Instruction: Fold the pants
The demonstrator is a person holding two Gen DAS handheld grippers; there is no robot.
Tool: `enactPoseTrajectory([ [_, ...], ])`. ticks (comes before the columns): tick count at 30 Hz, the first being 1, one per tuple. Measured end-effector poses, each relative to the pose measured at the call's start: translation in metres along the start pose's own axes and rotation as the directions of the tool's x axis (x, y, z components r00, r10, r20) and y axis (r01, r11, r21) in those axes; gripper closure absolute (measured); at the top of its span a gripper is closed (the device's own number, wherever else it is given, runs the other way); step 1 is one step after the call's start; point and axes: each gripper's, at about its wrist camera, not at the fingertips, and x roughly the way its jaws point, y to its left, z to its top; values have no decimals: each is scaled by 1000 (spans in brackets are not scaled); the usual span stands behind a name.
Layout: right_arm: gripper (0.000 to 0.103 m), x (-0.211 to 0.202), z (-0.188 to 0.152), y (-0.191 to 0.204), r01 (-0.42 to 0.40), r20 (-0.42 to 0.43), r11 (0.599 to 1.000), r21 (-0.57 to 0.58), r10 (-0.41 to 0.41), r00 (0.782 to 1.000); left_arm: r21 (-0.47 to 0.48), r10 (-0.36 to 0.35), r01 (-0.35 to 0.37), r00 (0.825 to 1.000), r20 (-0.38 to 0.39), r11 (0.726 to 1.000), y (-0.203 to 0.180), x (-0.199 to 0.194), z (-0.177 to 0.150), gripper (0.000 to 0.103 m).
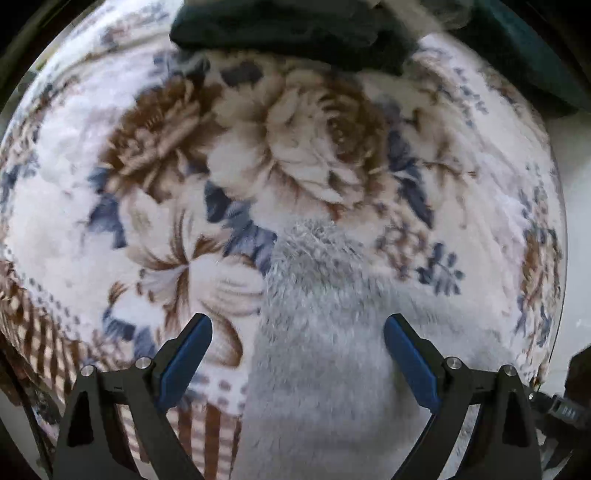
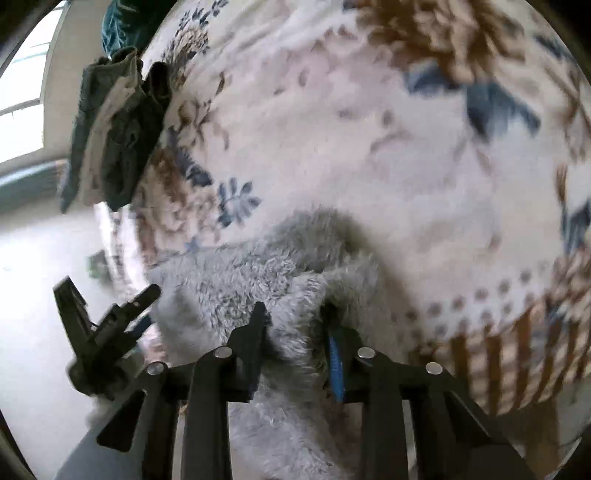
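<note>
Fleece is bunching between the fingers of my right gripper (image 2: 295, 314), which is pinching a raised fold of the grey fuzzy pants (image 2: 258, 280) near the edge of the floral blanket (image 2: 369, 147) they are lying on. My left gripper (image 1: 297, 328) is hanging above the same garment with its blue pads (image 1: 410, 363) spread wide and nothing pressed between them; the grey pile is lying beneath the gap, not in it. I am judging the main risk to be the right pinch slipping: the pile is thick and loose, so I may be holding fluff and only one layer, and a pull could let the fold slide out or drag a single layer and skew the crease. A second risk is the left fingers closing on the blanket as well as the pants, since both are plush and sit touching. The pants are running off the near edge of the blanket toward me, so part of the cloth may be hanging unsupported and tugging against any lift. Open room is lying ahead across the blanket's middle, where only the flower pattern is showing. A dark folded garment (image 1: 295, 29) is sitting at the far edge and olive clothes (image 2: 118, 129) are draping at the side, so I should be keeping the fold short of them.
</note>
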Motion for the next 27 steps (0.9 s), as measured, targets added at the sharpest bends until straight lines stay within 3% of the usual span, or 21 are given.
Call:
enactPoseTrajectory([
  [2,78,-15,0,7,47,90,999,-20,-45,995,-28,-45,45,999,-7,999,8,10,5,27],
  [4,82,-29,1,2,73,178,997,-18,-69,982,-51,-152,152,988,-2,987,16,14,4,66],
  [6,83,-40,5,0,92,238,996,-8,-87,967,-71,-189,188,982,-7,980,21,17,2,69],
  [8,84,-28,13,-3,119,218,993,-15,-113,969,-97,-186,183,983,-14,978,28,27,1,69],
  [11,80,3,22,-8,143,100,989,-33,-139,985,-184,-227,214,973,-50,959,41,34,-2,65],
  [13,71,-4,22,-9,81,76,997,-12,-80,994,-190,-256,241,965,-59,952,43,21,-6,48],
  [14,54,-15,18,-8,25,67,1000,-6,-24,997,-183,-286,271,957,-59,945,42,9,-12,40],
  [15,27,-25,13,-7,-19,72,1000,-2,19,997,-171,-312,300,949,-46,938,42,-4,-18,27],
  [16,19,-38,5,-7,-52,86,999,-2,52,995,-150,-321,314,947,-23,937,42,-20,-29,24],
  [19,17,-62,-31,-9,-56,83,998,6,56,995,-107,-304,302,953,-5,947,43,-49,-68,24],
  [23,17,-34,-85,-29,-63,-43,994,94,67,997,-126,-276,268,960,-54,955,51,-48,-125,24],
  [25,41,-17,-101,-41,-63,-63,990,126,71,995,-164,-300,283,949,-94,945,51,-32,-148,27],
  [26,86,-7,-107,-46,-45,-72,988,148,57,996,-176,-322,302,942,-96,937,52,-27,-156,34],
  [27,95,0,-114,-54,-49,-86,981,190,66,994,-177,-325,307,942,-81,935,51,-25,-163,55],
])
